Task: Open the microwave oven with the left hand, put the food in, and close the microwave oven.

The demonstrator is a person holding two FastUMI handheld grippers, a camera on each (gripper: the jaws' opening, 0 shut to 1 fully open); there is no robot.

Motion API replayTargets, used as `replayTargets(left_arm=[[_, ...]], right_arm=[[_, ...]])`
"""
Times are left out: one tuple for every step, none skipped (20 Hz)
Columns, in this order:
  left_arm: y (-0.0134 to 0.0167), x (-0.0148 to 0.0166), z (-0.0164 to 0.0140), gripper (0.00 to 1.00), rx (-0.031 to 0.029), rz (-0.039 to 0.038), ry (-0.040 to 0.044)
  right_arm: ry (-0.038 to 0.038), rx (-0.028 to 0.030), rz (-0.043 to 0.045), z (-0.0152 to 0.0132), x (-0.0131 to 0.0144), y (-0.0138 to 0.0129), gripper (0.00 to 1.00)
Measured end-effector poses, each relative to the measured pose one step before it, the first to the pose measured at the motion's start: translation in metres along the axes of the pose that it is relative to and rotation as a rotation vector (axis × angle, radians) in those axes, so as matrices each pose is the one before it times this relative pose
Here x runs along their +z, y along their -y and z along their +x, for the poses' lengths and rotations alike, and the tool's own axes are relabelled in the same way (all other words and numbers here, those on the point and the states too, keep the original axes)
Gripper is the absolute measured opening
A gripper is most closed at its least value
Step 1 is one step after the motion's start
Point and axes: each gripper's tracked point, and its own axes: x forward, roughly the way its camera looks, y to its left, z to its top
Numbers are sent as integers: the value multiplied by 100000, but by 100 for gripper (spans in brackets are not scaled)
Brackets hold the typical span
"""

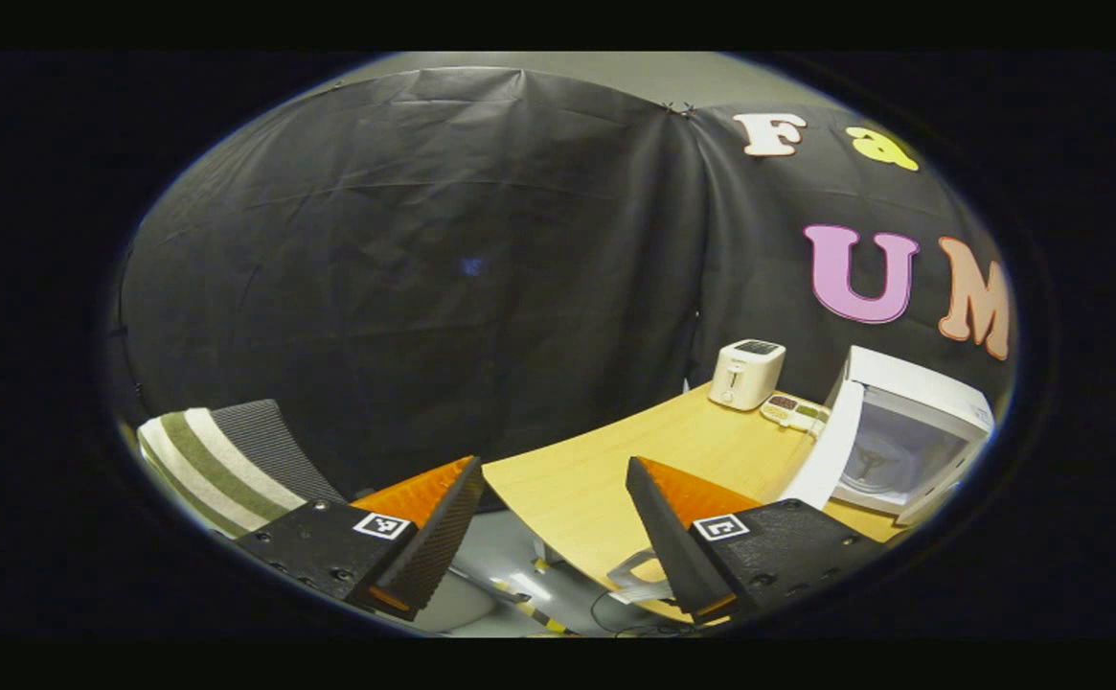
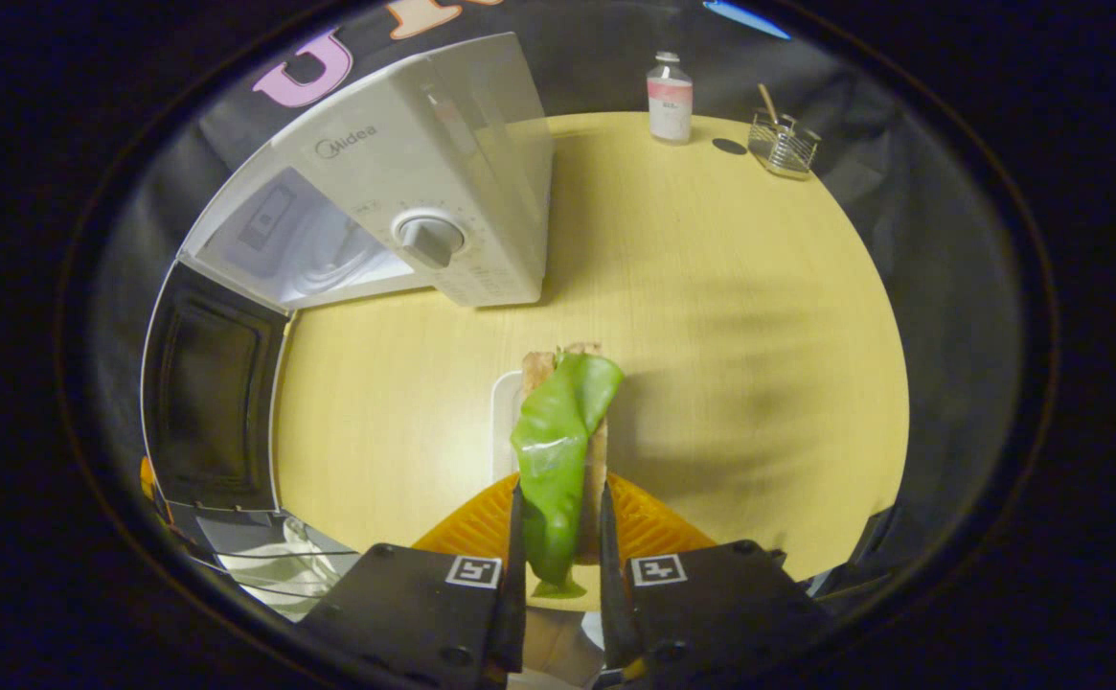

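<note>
The white microwave oven point(image 2: 423, 192) stands on the round wooden table point(image 2: 730, 316) with its door point(image 2: 208, 393) swung wide open to the left, cavity showing. My right gripper point(image 2: 558, 537) is shut on the food, a sandwich point(image 2: 562, 441) with a green lettuce leaf hanging over bread, held above a white plate point(image 2: 503, 412). In the left gripper view the microwave oven point(image 1: 907, 431) sits far right with its door point(image 1: 831, 450) open. My left gripper point(image 1: 553, 508) is open, away from the table edge, with nothing between its fingers.
A white toaster point(image 1: 747, 372) and a small white device point(image 1: 792, 410) sit near the back of the table. A bottle with a pink label point(image 2: 670, 98) and a wire holder point(image 2: 783, 142) stand at the far edge. A striped chair point(image 1: 232, 460) is at the left.
</note>
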Motion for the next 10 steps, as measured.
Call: replayTargets(left_arm=[[185,-74,-64,87,141,280,50],[2,-126,-130,92,172,-2,-98],[-18,5,-110,92,137,-360,45],[-75,45,-80,92,103,-588,131],[-81,-2,-175,92,52,-612,-49],[-42,-76,-64,87,56,-465,-217],[-74,-134,-23,92,-7,-344,-321],[-40,-45,70,92,-160,-407,-171],[13,-118,95,92,-170,-372,-523],[13,-29,35,87,-218,-281,-203]], right_arm=[[1165,767,1133,-219,152,-78,35],[1034,1744,1246,-275,259,-205,28],[946,2672,1006,-345,246,-303,28],[804,2837,1371,-505,371,-453,35],[804,2649,881,-546,305,-541,35],[998,1262,277,-394,333,-295,35],[1054,1820,125,-532,309,-387,35],[933,1785,1134,-290,233,-483,35],[951,2633,2131,-393,288,-937,35],[813,3069,1678,-286,152,-978,34]])
